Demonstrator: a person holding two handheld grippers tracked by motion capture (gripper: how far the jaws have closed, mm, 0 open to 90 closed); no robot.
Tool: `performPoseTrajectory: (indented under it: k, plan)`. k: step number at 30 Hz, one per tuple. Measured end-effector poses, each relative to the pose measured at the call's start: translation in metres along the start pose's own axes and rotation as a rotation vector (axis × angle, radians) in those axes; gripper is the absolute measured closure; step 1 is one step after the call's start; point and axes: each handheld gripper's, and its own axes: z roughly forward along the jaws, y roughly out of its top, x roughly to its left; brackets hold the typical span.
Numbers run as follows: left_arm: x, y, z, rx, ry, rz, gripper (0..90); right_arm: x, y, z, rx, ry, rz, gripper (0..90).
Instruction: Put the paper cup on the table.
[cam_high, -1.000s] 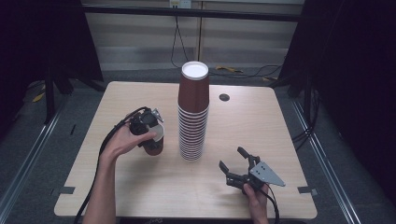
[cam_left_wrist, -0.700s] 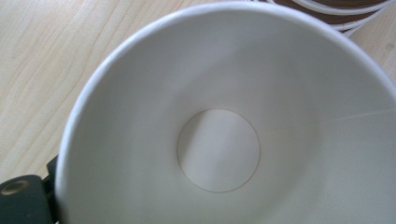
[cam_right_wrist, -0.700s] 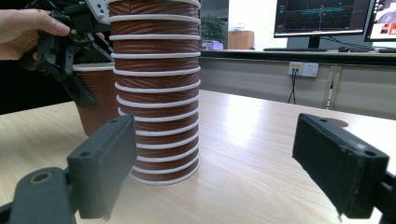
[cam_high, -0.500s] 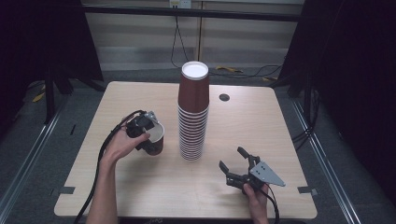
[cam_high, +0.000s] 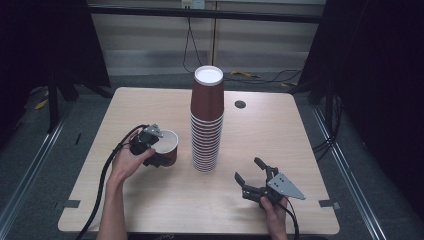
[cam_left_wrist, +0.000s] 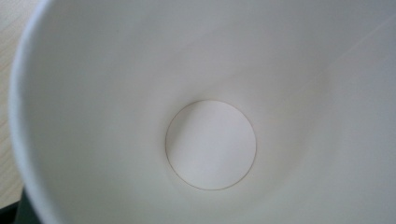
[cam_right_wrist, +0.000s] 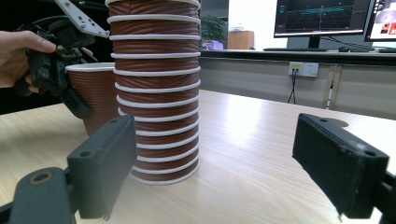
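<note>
Brown paper cup (cam_high: 167, 146), white inside, sits mouth-up at the left of the surface (cam_high: 150, 200), just beside the tall stack of cups (cam_high: 206, 120) and apart from it. The left gripper (cam_high: 150, 145) is pinched on the cup's rim and wall; the left gripper view looks straight down into its empty white interior (cam_left_wrist: 210, 144).

Progress, as judged: one cup is separated from the stack and appears set on the surface or close to it; whether its base bears fully cannot be told. Release is not yet done, and the stack holds many cups.

The right gripper (cam_high: 255, 180) hangs idle at the near right, jaws spread wide and empty, facing the stack's base (cam_right_wrist: 161, 154).

Clearances: open room lies left of the cup and across the near surface. The stack is tall and narrow; a sideways brush could topple it.
</note>
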Motion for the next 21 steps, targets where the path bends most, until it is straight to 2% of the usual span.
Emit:
performPoseTrajectory:
  k: [1, 2, 3, 5, 9, 10, 11, 18, 21]
  plan:
    - [0.001, -0.001, -0.002, 0.001, 0.003, 0.014, 15.4, 0.000, 0.000, 0.000, 0.001, -0.001, 0.000, 13.4]
    - [0.000, -0.002, -0.001, -0.012, 0.008, 0.005, 15.4, 0.000, 0.000, 0.000, 0.001, 0.001, 0.000, 13.5]
    - [0.000, -0.003, -0.003, 0.002, 0.011, 0.028, 15.4, 0.000, 0.000, 0.000, 0.001, -0.001, 0.000, 13.5]
    - [-0.003, -0.006, -0.001, -0.033, 0.014, -0.011, 15.4, 0.000, 0.000, 0.000, 0.001, -0.001, 0.000, 13.4]
    - [-0.004, -0.011, 0.001, -0.036, 0.039, -0.018, 15.4, 0.000, 0.000, 0.000, -0.001, 0.001, 0.000, 13.5]
    - [-0.006, -0.012, 0.001, -0.040, 0.039, -0.030, 15.7, 0.000, 0.000, 0.000, 0.001, -0.001, 0.000, 13.5]
    - [-0.006, -0.013, 0.002, -0.045, 0.037, -0.023, 15.8, 0.000, 0.000, 0.000, 0.000, -0.001, 0.000, 13.4]
    - [-0.009, -0.026, 0.002, -0.101, 0.049, -0.049, 15.7, 0.000, 0.000, 0.000, 0.001, -0.001, 0.000, 13.5]
    - [-0.012, -0.029, -0.001, -0.103, 0.100, -0.045, 15.7, 0.000, 0.000, 0.000, 0.001, -0.001, 0.000, 13.5]
